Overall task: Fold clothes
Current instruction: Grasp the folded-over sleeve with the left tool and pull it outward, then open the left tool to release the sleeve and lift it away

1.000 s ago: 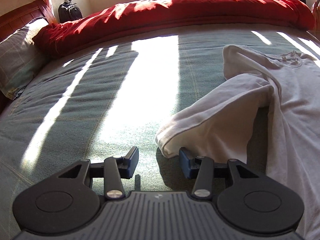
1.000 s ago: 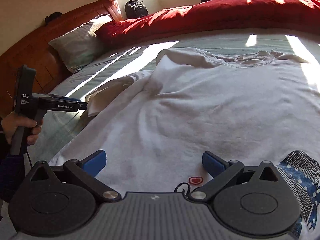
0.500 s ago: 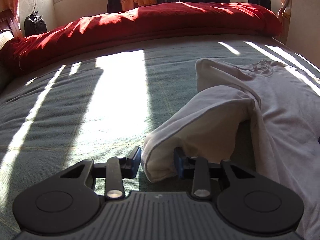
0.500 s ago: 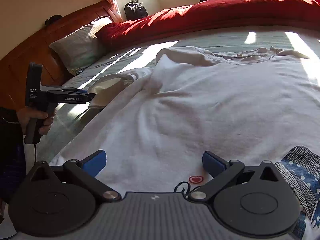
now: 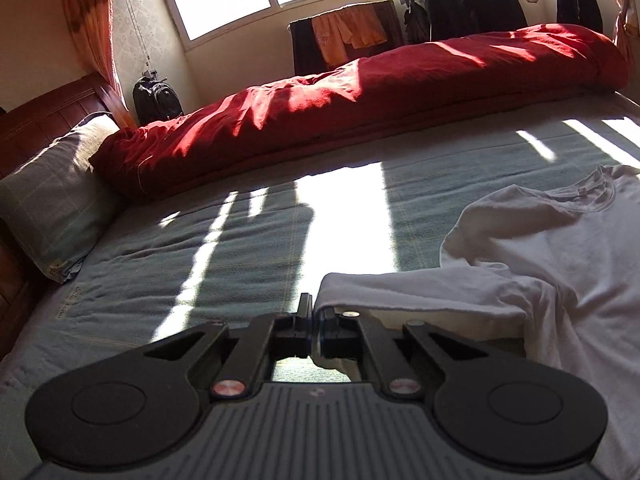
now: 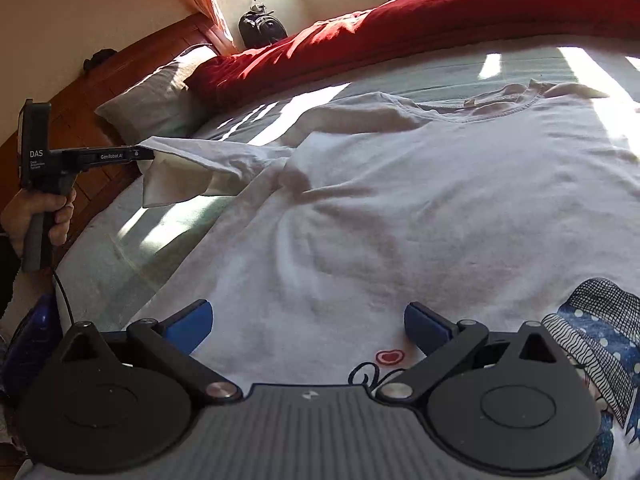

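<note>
Two grippers over the bed (image 5: 248, 248): left gripper (image 5: 314, 326) has its fingers clamped on the sleeve (image 6: 188, 168) of the white t-shirt (image 6: 400, 208) (lifted off the bed), while right gripper (image 6: 306, 326) hovers fingers-apart above the shirt's printed front.

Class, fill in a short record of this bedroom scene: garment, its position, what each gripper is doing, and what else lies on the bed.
garment: white T-shirt with a printed front
position: spread on the green bedsheet, sleeve lifted off it
left gripper: jaws shut on the sleeve edge
right gripper: jaws open above the shirt's front, holding nothing
also on bed: red duvet, pillow
</note>
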{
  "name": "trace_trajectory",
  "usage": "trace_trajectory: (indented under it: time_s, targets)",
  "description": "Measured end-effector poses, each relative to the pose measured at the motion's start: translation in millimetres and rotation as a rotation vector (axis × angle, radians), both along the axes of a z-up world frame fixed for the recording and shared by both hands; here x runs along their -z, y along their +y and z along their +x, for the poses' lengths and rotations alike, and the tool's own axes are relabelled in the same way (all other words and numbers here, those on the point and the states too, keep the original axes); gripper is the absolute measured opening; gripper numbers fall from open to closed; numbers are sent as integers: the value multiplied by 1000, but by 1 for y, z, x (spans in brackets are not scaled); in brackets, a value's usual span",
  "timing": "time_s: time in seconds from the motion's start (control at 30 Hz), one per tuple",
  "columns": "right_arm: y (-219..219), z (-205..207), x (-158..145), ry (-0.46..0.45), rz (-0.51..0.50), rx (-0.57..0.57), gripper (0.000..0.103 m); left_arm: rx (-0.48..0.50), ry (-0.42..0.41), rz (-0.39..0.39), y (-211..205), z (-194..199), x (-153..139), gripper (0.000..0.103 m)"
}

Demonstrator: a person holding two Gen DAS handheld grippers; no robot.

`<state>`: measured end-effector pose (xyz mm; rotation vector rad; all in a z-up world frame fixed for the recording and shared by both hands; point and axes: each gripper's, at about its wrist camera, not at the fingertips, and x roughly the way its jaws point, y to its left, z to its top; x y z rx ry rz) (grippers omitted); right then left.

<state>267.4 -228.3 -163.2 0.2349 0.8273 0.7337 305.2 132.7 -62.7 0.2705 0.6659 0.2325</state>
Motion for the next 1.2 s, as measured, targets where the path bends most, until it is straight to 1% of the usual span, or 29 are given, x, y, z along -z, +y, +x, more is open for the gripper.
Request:
trace_trajectory:
  time_s: [0.1,0.2,0.23,0.27,0.37,0.47,0.57,0.7,0.8,0.9,1.0,1.03,1.13,1.2]
  targets:
    - [-1,0,0,4,4,3,103,-33,-14,51,6,7,-14,1]
    - [-1,0,0,6,7,5,103,-78,8,70,17,21,-17,3]
    - [-1,0,1,7,9,6,103,-91,23,69,21,26,-16,4]
    - [-1,0,1,5,6,5,103,-104,38,67,25,32,-12,7]
    - [-1,-1,1,1,0,2,103,-142,72,62,34,44,0,9]
    - [-1,-1,2,-1,-2,-1,103,-151,72,68,33,44,6,8]
    - [-1,0,3,-1,1,-2,103,-86,32,72,18,25,3,8]
    - [0,-1,4,-9,-6,-4,103,29,59,55,-9,-9,-2,7]
    - [1,-1,3,-15,-12,-4,103,125,126,36,-34,-34,3,7]
    - [2,-1,3,-16,-12,-2,103,241,203,21,-66,-55,16,8]
    - [2,-2,3,-18,-14,-2,103,343,267,4,-99,-69,29,8]
    - [2,-2,3,-19,-16,-2,103,373,289,-2,-109,-72,34,10]
    - [2,-3,3,-22,-20,-4,103,435,336,10,-137,-79,49,12]
    - [2,-2,3,-21,-19,-5,103,444,362,3,-148,-80,54,17]
